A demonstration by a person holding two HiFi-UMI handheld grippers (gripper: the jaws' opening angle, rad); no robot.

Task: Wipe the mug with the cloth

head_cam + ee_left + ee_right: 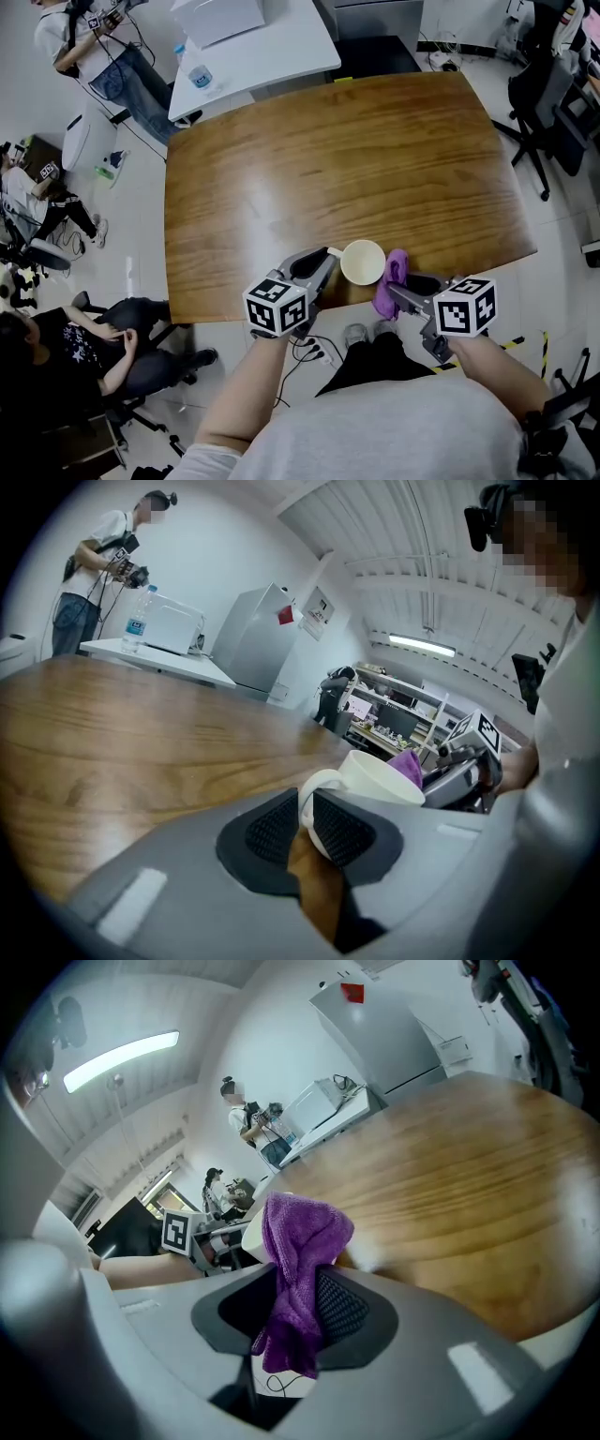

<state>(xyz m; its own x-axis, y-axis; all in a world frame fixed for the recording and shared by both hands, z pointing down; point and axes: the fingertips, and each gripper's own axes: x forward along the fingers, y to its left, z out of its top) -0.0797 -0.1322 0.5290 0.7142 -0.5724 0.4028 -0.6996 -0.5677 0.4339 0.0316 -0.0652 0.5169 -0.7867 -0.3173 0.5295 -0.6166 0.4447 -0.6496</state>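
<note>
A cream mug [362, 262] is held just above the near edge of the wooden table [328, 169]. My left gripper [328, 263] is shut on the mug's handle [312, 803], with the mug body [380, 782] beyond the pads. My right gripper [397, 289] is shut on a purple cloth [389, 281], which rests against the mug's right side. In the right gripper view the cloth [295, 1265] hangs between the pads and hides most of the mug [251, 1241] behind it. The right gripper [459, 775] also shows past the mug in the left gripper view.
A white table [253, 47] with a white box [217, 17] and a water bottle [195, 73] stands at the back left. One person stands [89, 47] there; others sit on the floor [56, 337] at left. Black office chairs [548, 103] stand at right.
</note>
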